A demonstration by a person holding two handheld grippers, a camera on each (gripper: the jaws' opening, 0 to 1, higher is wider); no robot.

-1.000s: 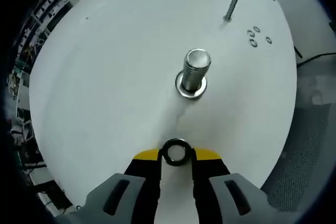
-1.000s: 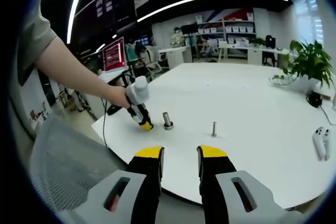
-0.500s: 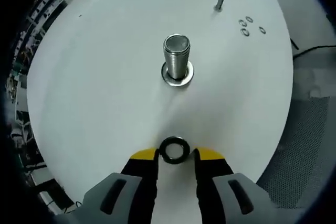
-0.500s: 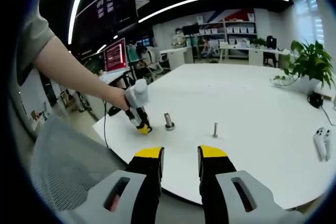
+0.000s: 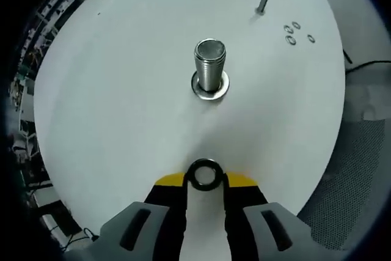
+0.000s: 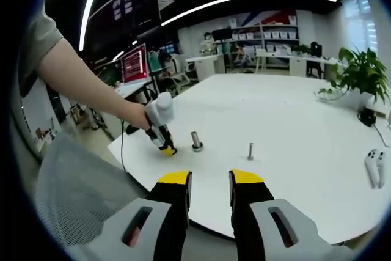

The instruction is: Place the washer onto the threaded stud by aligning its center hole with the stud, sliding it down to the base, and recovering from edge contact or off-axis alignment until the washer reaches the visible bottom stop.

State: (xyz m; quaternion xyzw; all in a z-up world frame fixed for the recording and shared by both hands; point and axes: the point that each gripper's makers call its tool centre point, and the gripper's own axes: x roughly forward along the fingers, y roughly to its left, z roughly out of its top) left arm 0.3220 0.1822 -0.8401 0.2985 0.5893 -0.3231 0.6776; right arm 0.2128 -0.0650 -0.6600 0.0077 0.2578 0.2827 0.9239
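You are holding the washer [image 5: 204, 176] pinched between the yellow-tipped jaws of the left gripper [image 5: 204, 180], its ring facing the camera with the center hole open and clearly visible. The jaws are closing in on the washer's edges, so the grip looks firm. The threaded stud [image 5: 209, 68] is standing upright on the white table [image 5: 110, 90], well ahead of the washer, with a flat ring seated around its base [image 5: 211, 85], the visible bottom stop. Judging by this, you are only at the approach: the washer is gripped but not yet over the stud, so carrying it across, aligning the hole with the stud top, and sliding it down are all left to do. Farther off, a slim bolt [image 5: 264, 0] is standing and a few spare small washers [image 5: 296, 32] are lying loose. In the right gripper view, your right gripper [image 6: 209, 183] is hanging back off the table edge with its jaws a little apart and gripping nothing, while the left gripper [image 6: 160, 132] is sitting just beside the stud [image 6: 196, 140].
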